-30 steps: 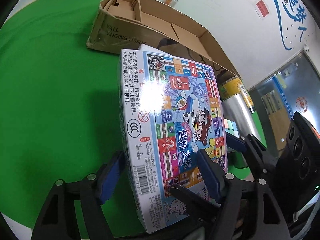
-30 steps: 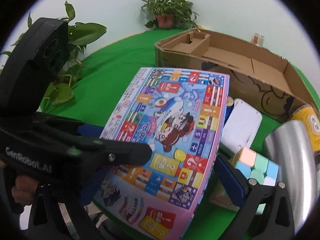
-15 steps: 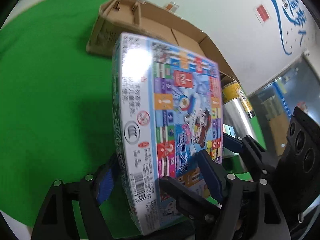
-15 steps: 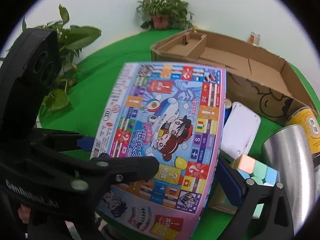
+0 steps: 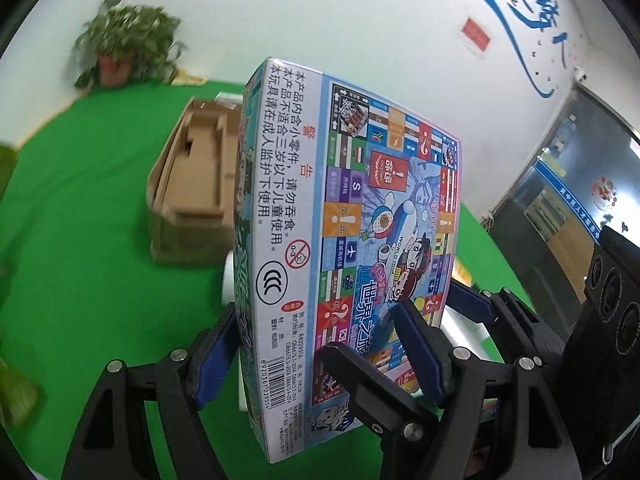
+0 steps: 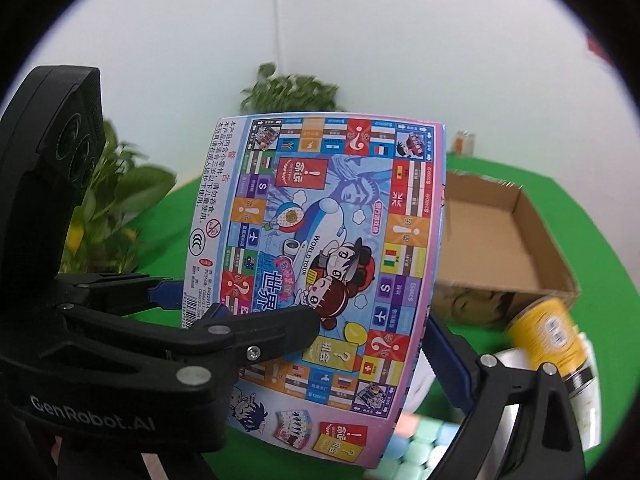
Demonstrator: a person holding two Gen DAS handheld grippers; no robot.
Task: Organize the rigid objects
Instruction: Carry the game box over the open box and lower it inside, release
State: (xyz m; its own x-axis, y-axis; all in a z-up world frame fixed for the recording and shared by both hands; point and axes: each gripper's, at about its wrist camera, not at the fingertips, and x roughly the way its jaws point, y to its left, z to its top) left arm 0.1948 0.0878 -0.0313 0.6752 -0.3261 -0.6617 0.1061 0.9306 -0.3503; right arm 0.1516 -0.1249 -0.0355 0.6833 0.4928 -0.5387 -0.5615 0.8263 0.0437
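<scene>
A colourful board game box [image 5: 352, 240] is held up on end above the green table. My left gripper [image 5: 320, 344] is shut on its lower end, blue pads pressing its two faces. My right gripper [image 6: 360, 344] grips the same game box [image 6: 320, 264] from the other side; its right finger [image 6: 448, 356] lies against the box edge and its left finger is hidden behind the left gripper. The open cardboard box [image 5: 192, 196] stands behind and shows in the right wrist view [image 6: 496, 248] too.
A yellow can [image 6: 548, 336] and a steel cylinder [image 6: 520, 420] stand at the right. A pastel cube [image 6: 420, 444] lies under the game box. A white flat object [image 5: 232, 280] sits behind it. Potted plants [image 5: 124, 48] line the table's far edge.
The game box has been lifted off the table and tilted upright with both grippers on it. Both cameras now look higher, toward the wall.
</scene>
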